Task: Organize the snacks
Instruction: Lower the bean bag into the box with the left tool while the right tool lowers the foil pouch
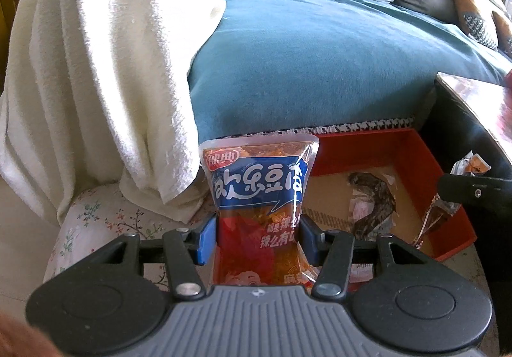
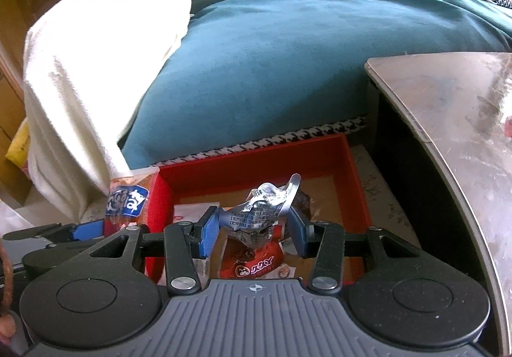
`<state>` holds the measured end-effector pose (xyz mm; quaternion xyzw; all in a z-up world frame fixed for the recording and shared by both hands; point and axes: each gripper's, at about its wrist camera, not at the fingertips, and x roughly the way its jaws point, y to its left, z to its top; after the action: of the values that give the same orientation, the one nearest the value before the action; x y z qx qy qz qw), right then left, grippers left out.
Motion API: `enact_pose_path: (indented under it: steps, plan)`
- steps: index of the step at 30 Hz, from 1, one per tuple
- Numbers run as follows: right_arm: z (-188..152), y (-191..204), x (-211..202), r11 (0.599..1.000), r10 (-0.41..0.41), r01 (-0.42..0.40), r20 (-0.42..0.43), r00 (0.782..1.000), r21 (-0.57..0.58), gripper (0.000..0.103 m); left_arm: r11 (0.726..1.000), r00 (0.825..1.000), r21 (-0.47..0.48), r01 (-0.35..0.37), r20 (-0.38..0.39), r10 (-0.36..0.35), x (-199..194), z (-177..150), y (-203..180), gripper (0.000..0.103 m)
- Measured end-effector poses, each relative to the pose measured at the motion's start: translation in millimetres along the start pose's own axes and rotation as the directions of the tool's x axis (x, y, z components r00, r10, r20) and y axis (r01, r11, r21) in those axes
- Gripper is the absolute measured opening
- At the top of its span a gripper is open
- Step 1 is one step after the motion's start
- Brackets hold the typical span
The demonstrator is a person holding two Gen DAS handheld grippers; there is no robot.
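1. A clear snack packet with a blue label point(image 1: 259, 194) stands upright at lower centre, clamped in the left gripper point(image 1: 256, 237).
2. A crumpled silver-and-red snack packet point(image 2: 256, 226) sits pinched in the right gripper point(image 2: 252, 230).
3. Behind both lies a red-walled shallow cardboard box point(image 2: 256, 162), below a teal sofa point(image 1: 320, 62).

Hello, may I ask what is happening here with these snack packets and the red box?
A person is sorting snacks with a gripper in each hand. The left gripper is shut on a blue and red snack packet, held upright beside the red box. The right gripper is shut on a crumpled silver and red snack packet, held over the box. A few other packets already lie inside it. The box stands on the floor between a blue sofa and a table.
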<state>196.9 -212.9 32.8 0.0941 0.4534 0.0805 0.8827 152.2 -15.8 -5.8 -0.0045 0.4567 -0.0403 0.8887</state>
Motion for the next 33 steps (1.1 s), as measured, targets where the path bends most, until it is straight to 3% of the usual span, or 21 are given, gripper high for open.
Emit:
enact_pose_path:
  steps: [29, 33]
  plan:
    - [4.6, -13.0, 69.2, 0.998, -0.061, 0.061, -0.139, 0.988, 0.000, 0.054, 0.999, 0.997, 0.025, -0.044, -0.059, 0.046, 47.3, 10.2, -17.3, 0.046]
    - [1.4, -14.8, 83.2, 0.997, -0.075, 0.075, -0.177, 0.981, -0.004, 0.049, 0.998, 0.996, 0.040, -0.048, -0.071, 0.051, 53.3, 7.7, -23.1, 0.046]
